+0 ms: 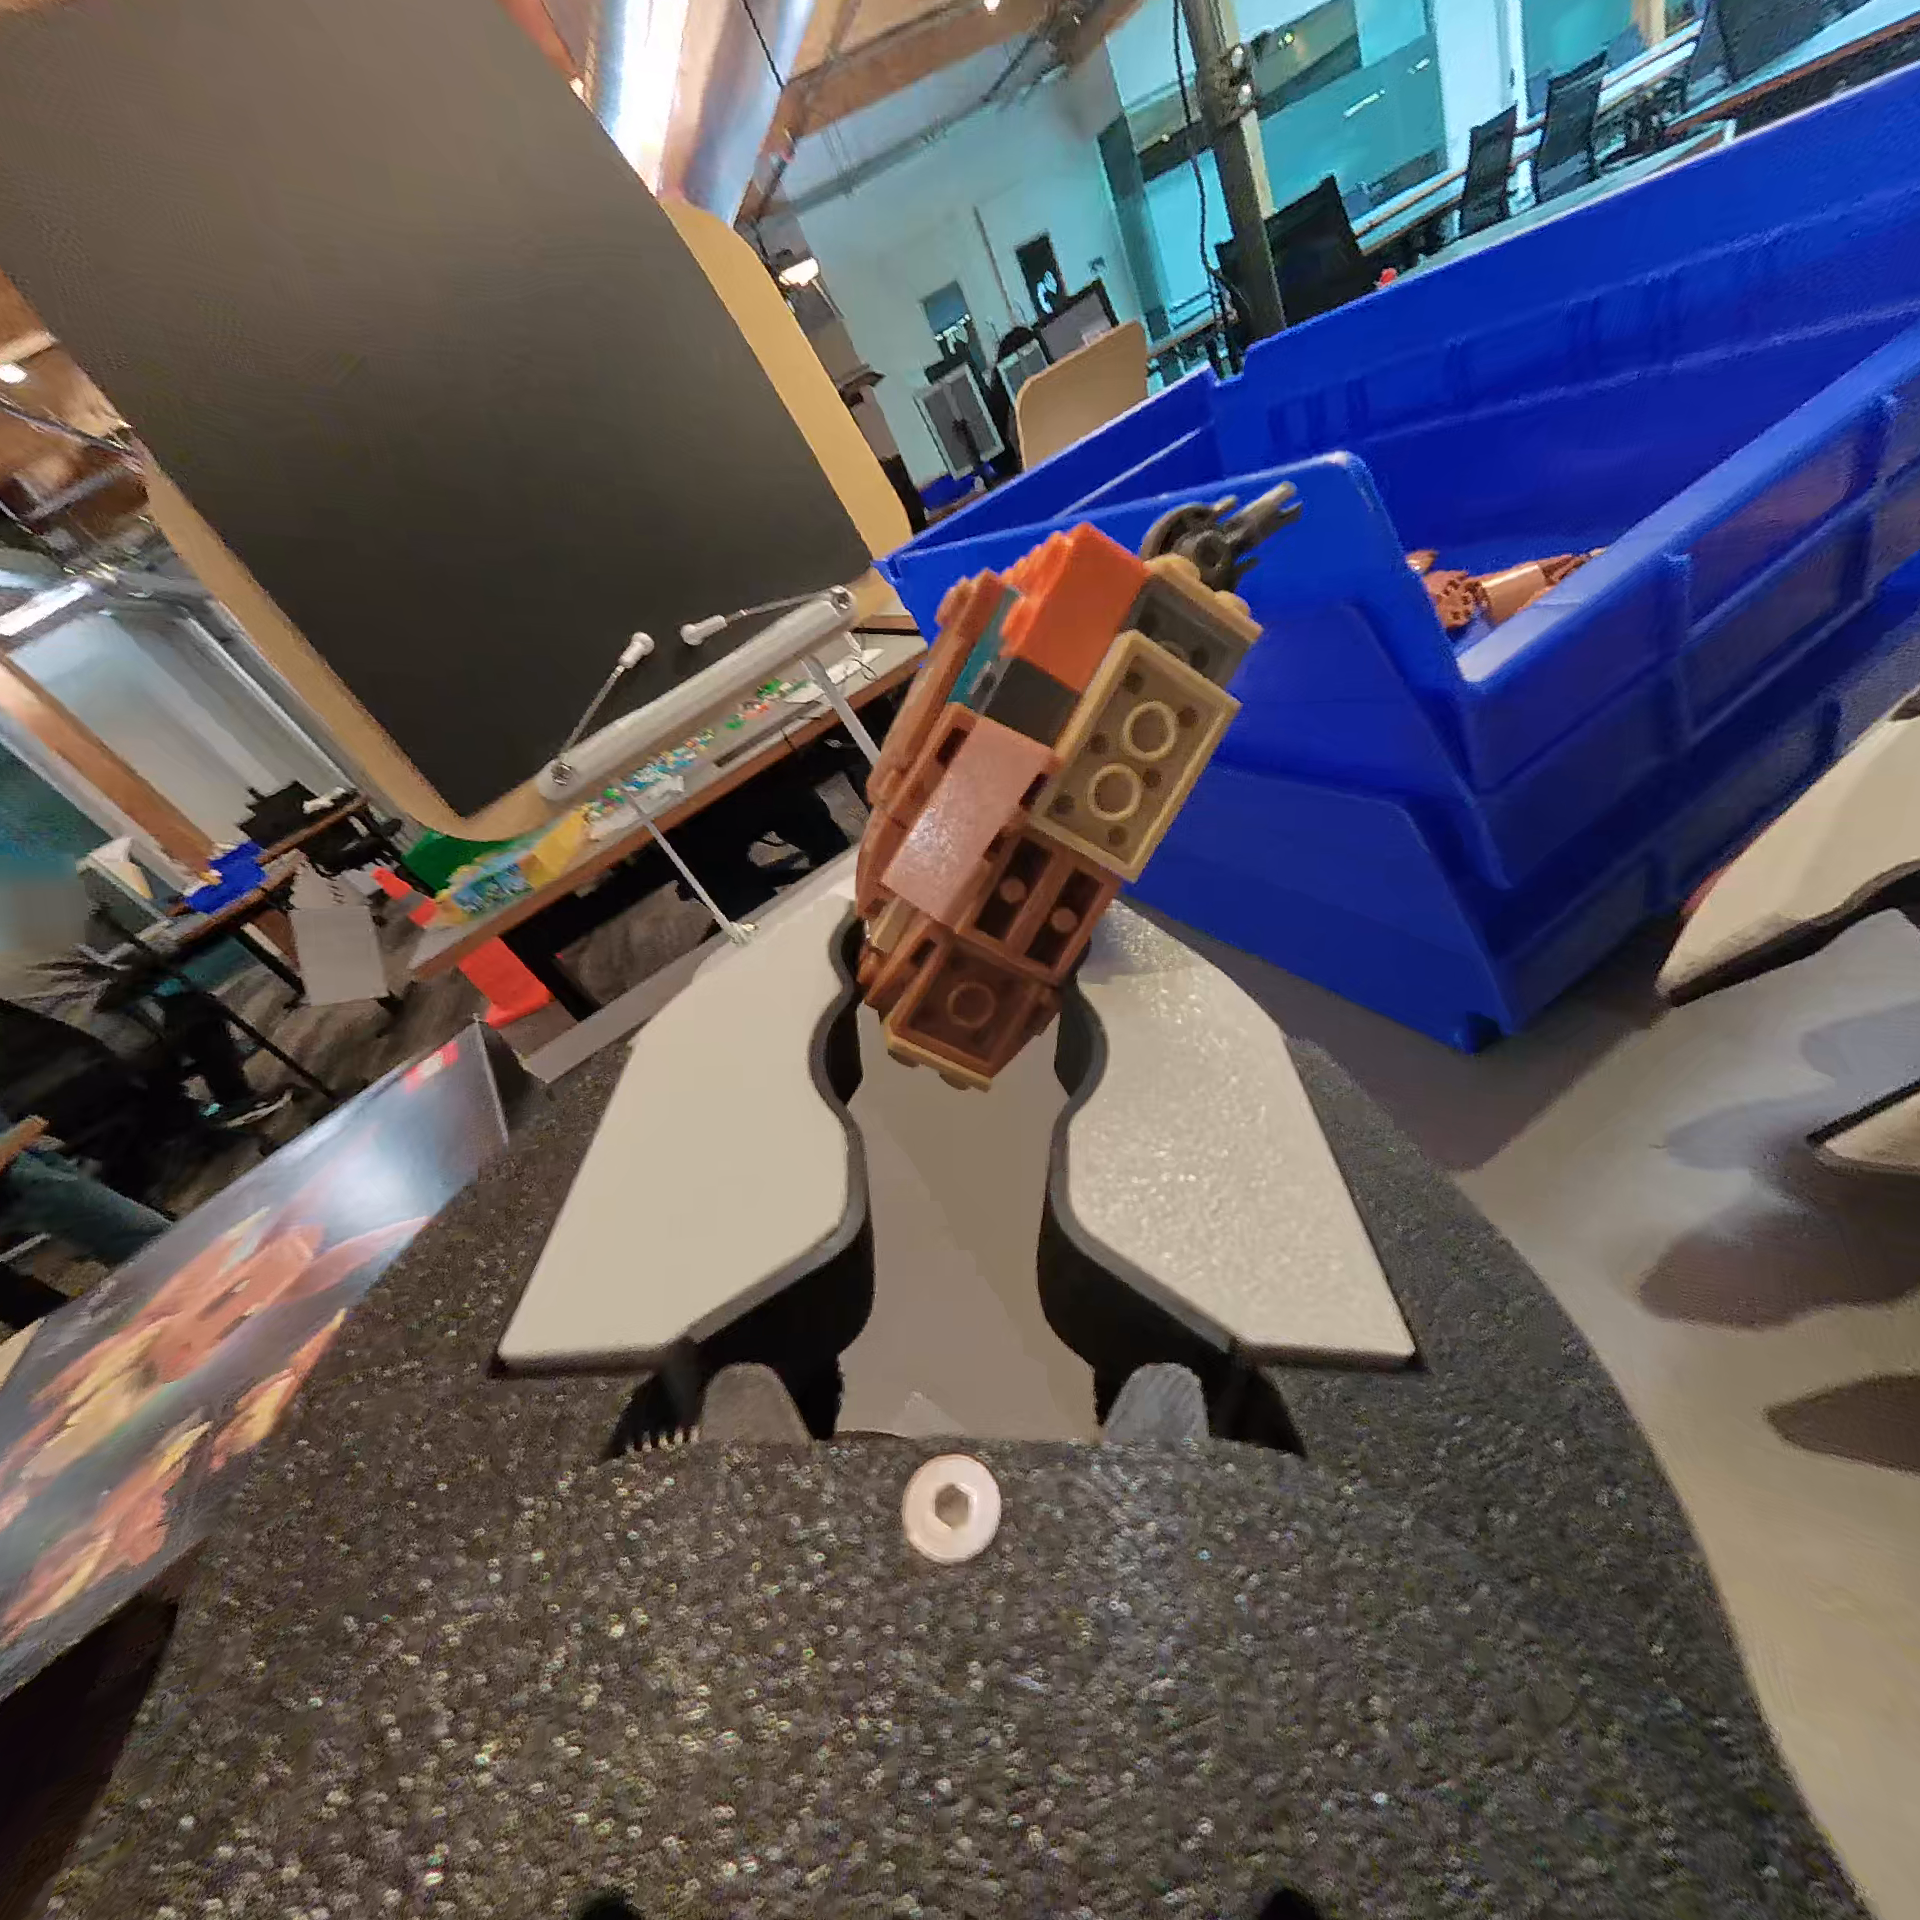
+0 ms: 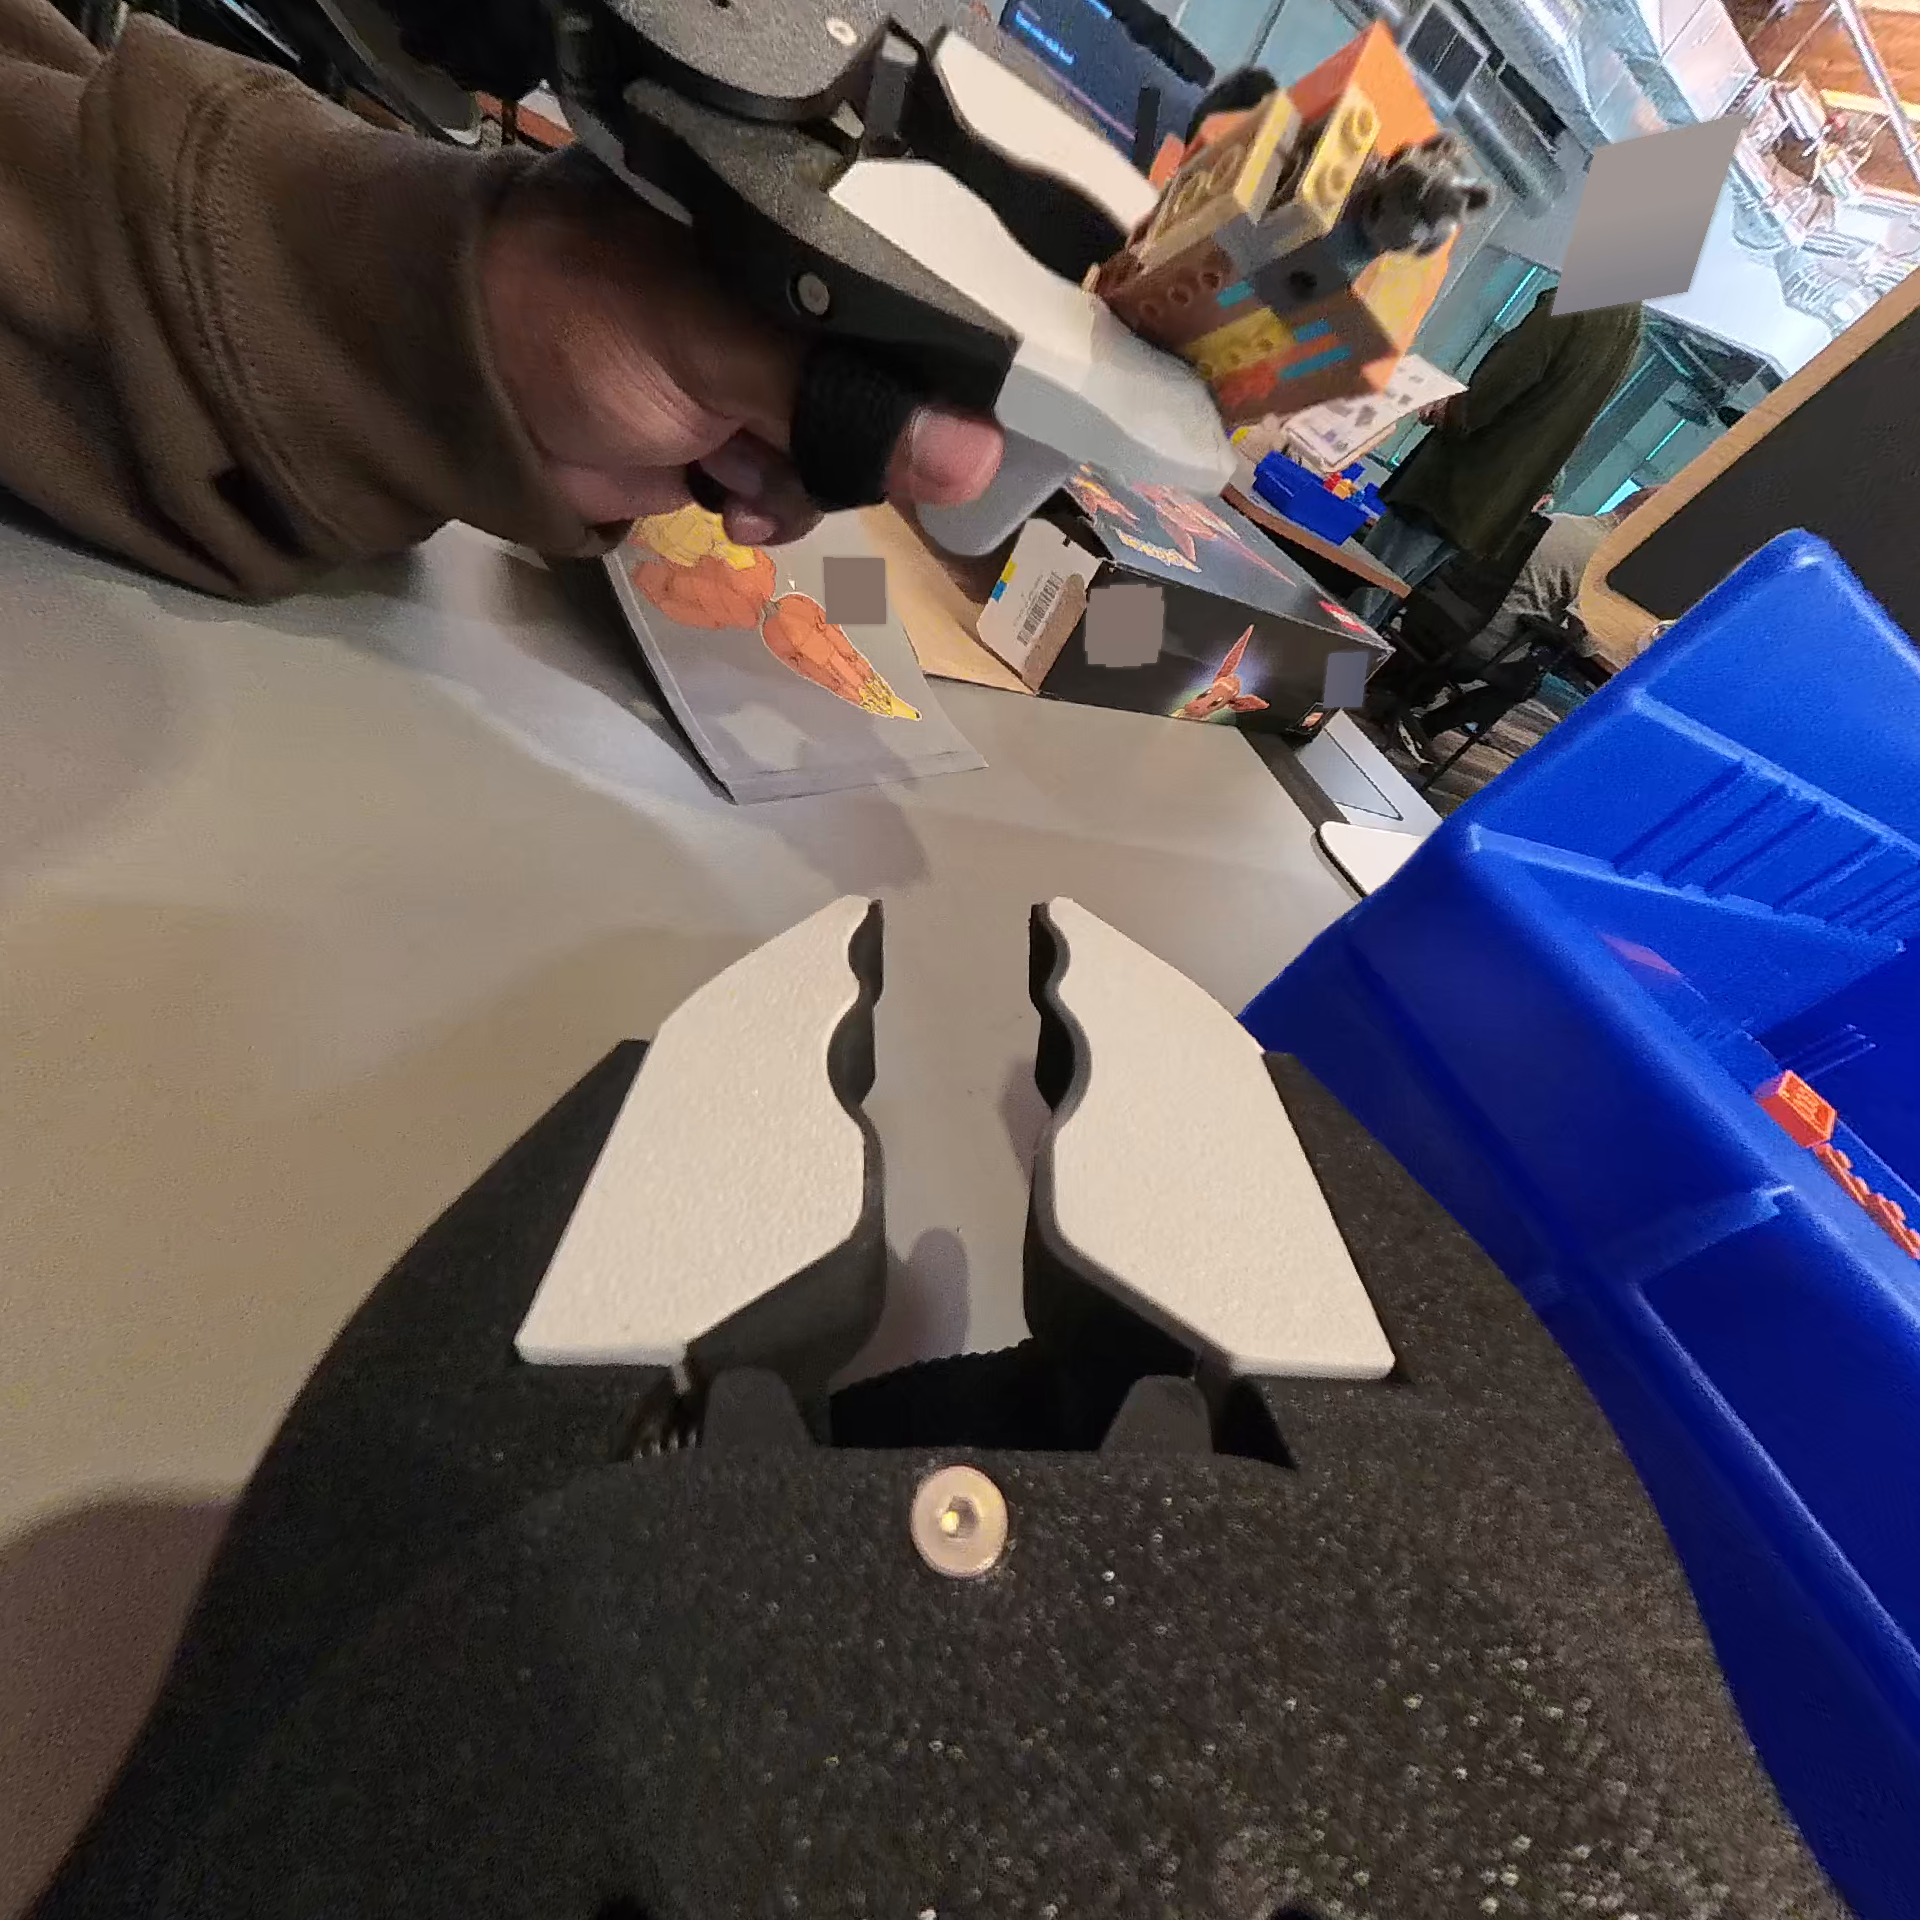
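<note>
Brown brick model (image 1: 1039, 790) between left jaws

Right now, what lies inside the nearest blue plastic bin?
In the left wrist view, the nearest blue plastic bin shows a few reddish-brown cone-shaped toy pieces near its rim. Its front wall covers the rest, so the floor of the bin cannot be seen.

The brick assembly (image 1: 1039, 790) sits between the left gripper (image 1: 956, 997) fingertips, above the table (image 2: 312, 883); the bins (image 1: 1455, 831) stand to its right, the booklet (image 2: 790, 665) and box (image 2: 1174, 634) lie behind.
</note>
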{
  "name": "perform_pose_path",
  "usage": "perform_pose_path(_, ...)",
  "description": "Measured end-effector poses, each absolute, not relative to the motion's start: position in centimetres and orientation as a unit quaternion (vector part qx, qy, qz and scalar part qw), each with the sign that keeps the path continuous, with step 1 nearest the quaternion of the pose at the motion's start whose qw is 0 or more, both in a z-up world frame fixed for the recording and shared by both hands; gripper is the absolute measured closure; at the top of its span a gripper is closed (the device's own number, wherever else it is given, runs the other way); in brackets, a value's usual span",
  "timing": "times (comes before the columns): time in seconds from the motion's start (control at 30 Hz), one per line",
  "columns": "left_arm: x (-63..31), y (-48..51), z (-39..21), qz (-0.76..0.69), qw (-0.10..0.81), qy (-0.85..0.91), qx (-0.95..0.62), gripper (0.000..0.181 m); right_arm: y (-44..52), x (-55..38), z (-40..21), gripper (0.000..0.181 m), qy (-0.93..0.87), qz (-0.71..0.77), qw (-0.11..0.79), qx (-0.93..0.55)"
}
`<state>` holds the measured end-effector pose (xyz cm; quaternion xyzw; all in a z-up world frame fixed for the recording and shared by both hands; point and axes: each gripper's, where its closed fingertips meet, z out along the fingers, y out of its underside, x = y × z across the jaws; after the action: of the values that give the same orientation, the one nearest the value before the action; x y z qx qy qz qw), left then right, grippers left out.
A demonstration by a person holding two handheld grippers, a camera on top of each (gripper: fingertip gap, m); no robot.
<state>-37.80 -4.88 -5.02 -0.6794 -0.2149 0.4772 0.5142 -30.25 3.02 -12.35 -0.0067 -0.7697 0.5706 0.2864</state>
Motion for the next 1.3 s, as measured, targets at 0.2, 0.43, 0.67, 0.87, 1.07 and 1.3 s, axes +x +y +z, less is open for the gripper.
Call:
perform_pose_path(0.2, -37.9, -5.4, -4.2, 0.502, 0.514, -0.213, -0.662, 0.147, 3.0, -30.1, -12.4, 0.154, -0.771, 0.569, 0.286, -0.004)
perform_pose_path(0.43, -37.7, -5.5, -3.7, 0.518, 0.515, -0.206, -0.651, 0.147, 2.9, -30.0, -12.5, 0.154, -0.772, 0.567, 0.288, -0.001)
perform_pose_path(0.67, -37.9, -5.4, -4.0, 0.520, 0.505, -0.203, -0.658, 0.147, 2.9, -30.0, -12.4, 0.154, -0.770, 0.565, 0.296, 0.003)
perform_pose_path(0.87, -38.2, -4.1, -6.4, 0.592, 0.362, -0.097, -0.713, 0.147, 3.6, -30.5, -9.8, 0.153, -0.721, 0.532, 0.441, 0.037)
perform_pose_path(1.07, -37.3, -1.9, -8.3, 0.598, 0.323, -0.007, -0.733, 0.147, 3.7, -30.2, -8.5, 0.148, -0.694, 0.511, 0.505, 0.053)
perform_pose_path(1.3, -36.3, -0.1, -10.8, 0.603, 0.254, 0.092, -0.751, 0.147, 3.3, -30.3, -8.6, 0.133, -0.708, 0.535, 0.460, 0.016)
